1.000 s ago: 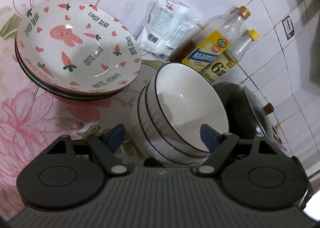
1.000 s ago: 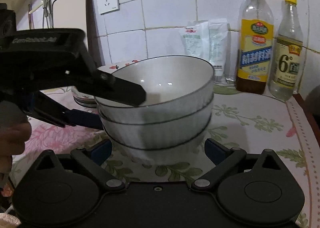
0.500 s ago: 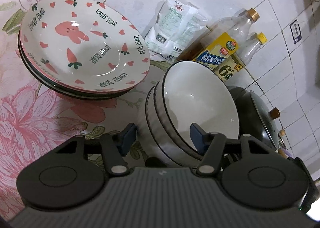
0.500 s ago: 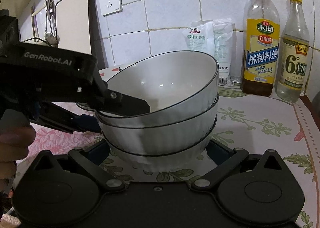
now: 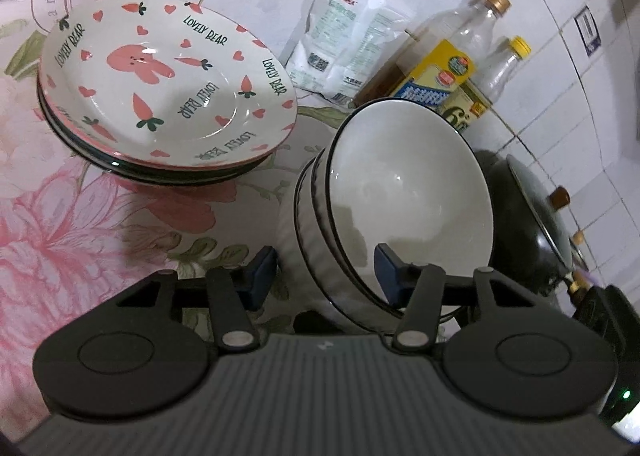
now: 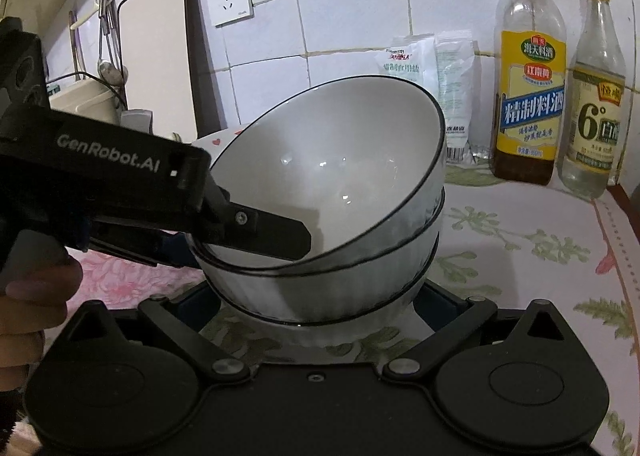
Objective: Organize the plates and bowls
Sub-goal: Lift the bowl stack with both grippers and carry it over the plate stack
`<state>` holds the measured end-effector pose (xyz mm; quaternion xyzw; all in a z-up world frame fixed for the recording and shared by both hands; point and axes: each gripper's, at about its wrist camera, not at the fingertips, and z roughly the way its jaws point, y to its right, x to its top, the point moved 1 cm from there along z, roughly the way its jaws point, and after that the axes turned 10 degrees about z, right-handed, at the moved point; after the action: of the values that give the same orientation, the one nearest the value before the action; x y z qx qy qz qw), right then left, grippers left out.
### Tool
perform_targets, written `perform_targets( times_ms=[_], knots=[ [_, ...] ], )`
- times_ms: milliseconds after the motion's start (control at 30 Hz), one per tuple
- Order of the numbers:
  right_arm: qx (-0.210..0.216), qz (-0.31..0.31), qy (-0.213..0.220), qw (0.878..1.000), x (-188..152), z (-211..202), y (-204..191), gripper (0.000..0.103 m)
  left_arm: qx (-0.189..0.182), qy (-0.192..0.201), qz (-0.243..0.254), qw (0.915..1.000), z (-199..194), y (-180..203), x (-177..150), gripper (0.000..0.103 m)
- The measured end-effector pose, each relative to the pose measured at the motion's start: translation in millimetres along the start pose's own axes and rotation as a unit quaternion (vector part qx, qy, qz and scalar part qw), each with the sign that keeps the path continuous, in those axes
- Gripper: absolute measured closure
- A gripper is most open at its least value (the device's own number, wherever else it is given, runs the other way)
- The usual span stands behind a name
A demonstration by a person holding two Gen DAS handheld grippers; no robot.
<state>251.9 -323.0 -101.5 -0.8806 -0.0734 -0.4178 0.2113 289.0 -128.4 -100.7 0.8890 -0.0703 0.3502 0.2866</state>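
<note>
Left gripper (image 5: 326, 268) clamped across the near rim of the top bowl (image 5: 404, 191), one finger inside, one outside, tilting it off the bowl stack (image 6: 320, 280) beside the plates (image 5: 168, 91). Right gripper (image 6: 316, 304) apart, straddling the stack's base; better kept there as a brace during a slow, level lift. Behind the stack: bottles (image 6: 528, 67), packets (image 6: 424, 71); a pot (image 5: 532, 215) close alongside.
</note>
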Motion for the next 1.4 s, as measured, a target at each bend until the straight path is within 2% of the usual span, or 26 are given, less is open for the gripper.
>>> perform_targets(
  times_ms=[100, 300, 500, 667, 833, 1133, 1400],
  knots=[
    [0.002, 0.007, -0.003, 1.000, -4.6, -7.1, -7.0, 0.000, 0.001, -0.004, 0.008, 1.0000, -11.7, 2.9, -4.7, 0.051],
    [0.003, -0.007, 0.018, 1.000, -13.1, -29.1, -31.4, 0.000, -0.004, 0.006, 0.023, 0.9997, -48.4, 7.6, -14.6, 0.051],
    [0.014, -0.033, 0.029, 0.999, -9.5, -44.9, -68.6, 0.000, 0.011, 0.021, 0.041, 0.9989, -93.6, 8.8, -16.2, 0.051],
    [0.022, -0.047, 0.045, 0.998, 2.6, -53.9, -102.2, 0.000, 0.020, 0.044, 0.052, 0.9975, -132.0, 3.9, -8.8, 0.051],
    [0.030, -0.056, 0.064, 0.996, 12.3, -55.2, -128.9, 0.000, 0.012, 0.029, 0.058, 0.9978, -156.7, -13.8, 13.8, 0.051],
    [0.049, -0.040, 0.078, 0.995, 49.6, -24.9, -154.4, 0.000, 0.030, 0.039, 0.041, 0.9980, -167.0, -46.8, 57.2, 0.051],
    [0.046, -0.028, 0.058, 0.997, 87.6, 20.9, -150.8, 0.000, 0.037, 0.041, 0.030, 0.9980, -135.0, -76.7, 97.5, 0.051]
  ],
)
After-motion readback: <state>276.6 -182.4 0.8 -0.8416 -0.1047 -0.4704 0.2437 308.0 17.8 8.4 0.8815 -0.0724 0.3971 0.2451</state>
